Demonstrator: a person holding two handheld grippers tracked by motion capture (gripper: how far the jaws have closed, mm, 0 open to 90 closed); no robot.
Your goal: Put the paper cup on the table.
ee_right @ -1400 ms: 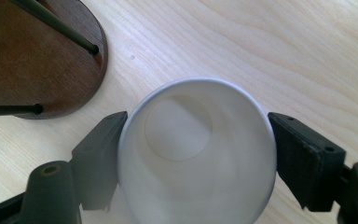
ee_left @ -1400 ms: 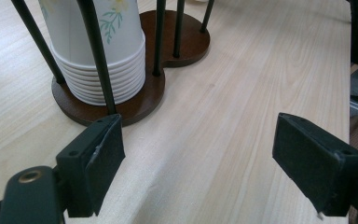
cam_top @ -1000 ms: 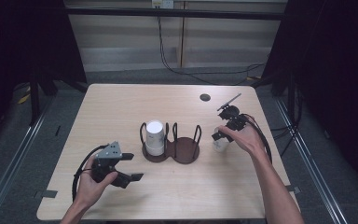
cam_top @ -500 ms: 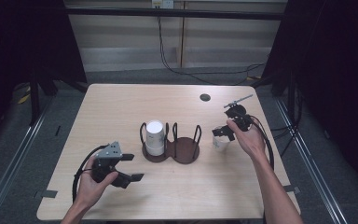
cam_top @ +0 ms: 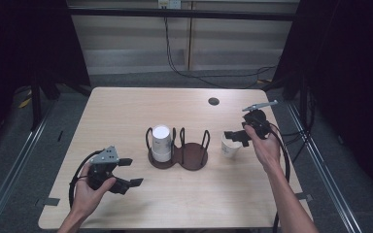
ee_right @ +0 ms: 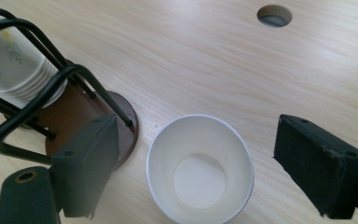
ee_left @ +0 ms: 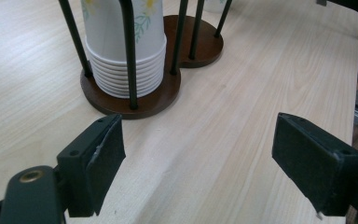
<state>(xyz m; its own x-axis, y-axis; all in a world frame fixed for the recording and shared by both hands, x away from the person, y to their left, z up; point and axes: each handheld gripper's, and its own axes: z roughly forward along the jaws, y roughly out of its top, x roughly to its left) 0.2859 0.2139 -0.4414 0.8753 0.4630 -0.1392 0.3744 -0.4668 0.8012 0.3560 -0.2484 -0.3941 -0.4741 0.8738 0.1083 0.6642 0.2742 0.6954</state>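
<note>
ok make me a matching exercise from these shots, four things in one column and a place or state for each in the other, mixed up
Things:
1. stack of cups
2. single cup
3. right-hand bay of the cup holder
4. left gripper

Places or states:
A. open, near the table's front left, off the holder
B. standing on the table beside the holder, between the right gripper's open jaws
C. upside down inside the holder's left bay
D. empty

Pairs: 1-C, 2-B, 3-D, 4-A

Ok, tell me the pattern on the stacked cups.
White stacked cups with yellow flowers and green leaves; clearest in the left gripper view.
</note>
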